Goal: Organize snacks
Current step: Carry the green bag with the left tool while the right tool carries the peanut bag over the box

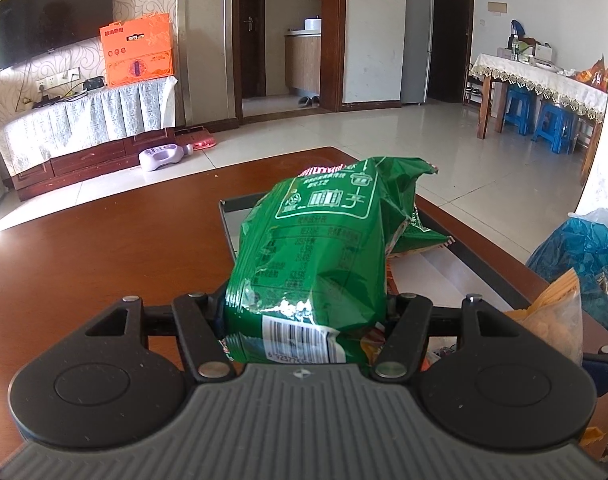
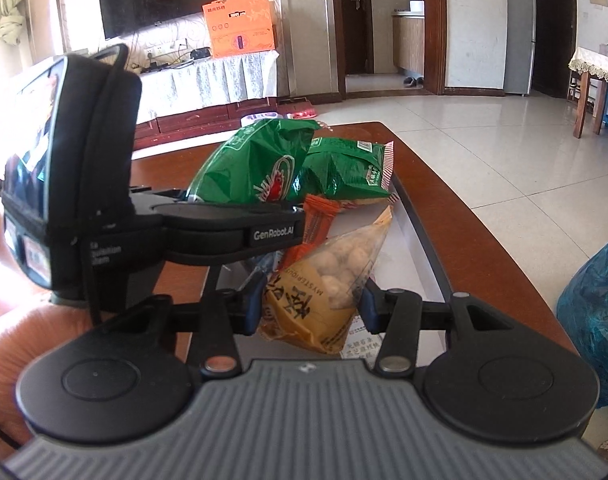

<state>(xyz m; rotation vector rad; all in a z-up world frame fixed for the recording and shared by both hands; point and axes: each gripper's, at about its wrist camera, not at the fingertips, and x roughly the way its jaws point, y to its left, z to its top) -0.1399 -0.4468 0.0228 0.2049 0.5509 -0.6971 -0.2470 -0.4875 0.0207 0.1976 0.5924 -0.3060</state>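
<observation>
Snacks under inspection, placed relative to the black-framed tray [image 1: 480,248] on my brown table [image 1: 103,248]. Left wrist view: my left gripper [image 1: 304,312] is clamped on a green snack bag [image 1: 312,248], held above the tray's near-left end; a second green bag [image 1: 420,228] lies in the tray beyond it. Right wrist view: my right gripper [image 2: 310,306] grips a yellow bag of round snacks [image 2: 328,280] over the tray's near end; an orange packet [image 2: 318,220] lies just behind, blue plastic bag [image 2: 596,312] right of the tray
</observation>
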